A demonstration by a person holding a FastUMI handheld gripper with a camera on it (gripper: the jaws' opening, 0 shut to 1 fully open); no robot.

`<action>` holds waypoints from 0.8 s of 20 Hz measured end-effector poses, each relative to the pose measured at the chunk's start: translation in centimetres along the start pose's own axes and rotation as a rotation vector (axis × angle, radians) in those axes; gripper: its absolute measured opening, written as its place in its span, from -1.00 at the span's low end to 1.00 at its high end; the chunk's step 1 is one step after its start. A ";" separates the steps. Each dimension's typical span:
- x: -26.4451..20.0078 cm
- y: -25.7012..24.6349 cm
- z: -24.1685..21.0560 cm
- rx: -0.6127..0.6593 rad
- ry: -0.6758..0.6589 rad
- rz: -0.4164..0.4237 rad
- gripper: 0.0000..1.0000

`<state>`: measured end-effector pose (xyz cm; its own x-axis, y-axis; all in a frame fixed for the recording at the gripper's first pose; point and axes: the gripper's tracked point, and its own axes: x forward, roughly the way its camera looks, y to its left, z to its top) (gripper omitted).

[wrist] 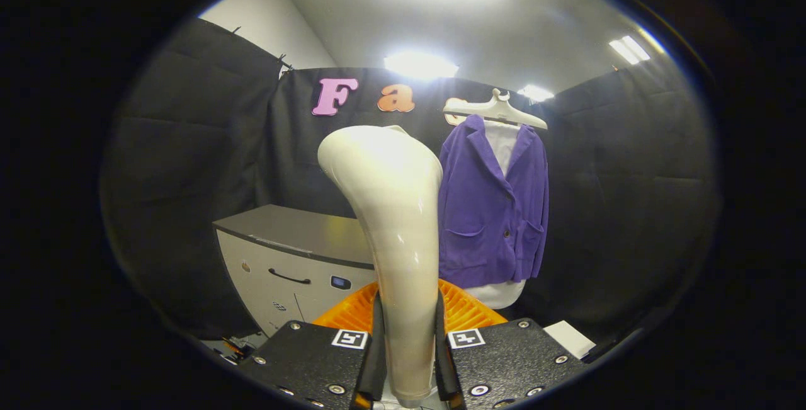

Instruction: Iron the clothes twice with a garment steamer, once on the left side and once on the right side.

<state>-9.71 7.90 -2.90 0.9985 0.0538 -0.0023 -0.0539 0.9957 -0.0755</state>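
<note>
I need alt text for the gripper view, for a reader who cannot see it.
The gripper is shut on the cream handle of a garment steamer, held upright between its fingers. Beyond it, a purple jacket over a white shirt hangs on a white hanger; a grey cabinet stands beside it.

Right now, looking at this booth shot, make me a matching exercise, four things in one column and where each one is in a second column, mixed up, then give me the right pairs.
Things:
1. garment steamer
2. purple jacket
3. grey cabinet
4. orange ribbed stand

Places:
A. hanging on a white hanger against the booth wall, over a white shirt
B. low down, just beyond the fingers, behind the steamer's handle
C. clamped upright between the fingers of the tool
D. beside the jacket, beyond the steamer

Pairs: 1-C, 2-A, 3-D, 4-B
</note>
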 end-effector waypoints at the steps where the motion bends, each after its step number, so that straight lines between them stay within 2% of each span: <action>1: 0.1 -0.1 -0.1 0.001 0.004 -0.002 -0.37; 6: 0.9 -0.4 -0.4 0.014 0.026 -0.016 -0.36; 16: 5.5 -1.6 -0.7 0.046 0.046 -0.010 -0.36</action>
<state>-4.15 6.55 -3.47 0.9980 0.0419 -0.0477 -0.0433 0.9986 -0.0296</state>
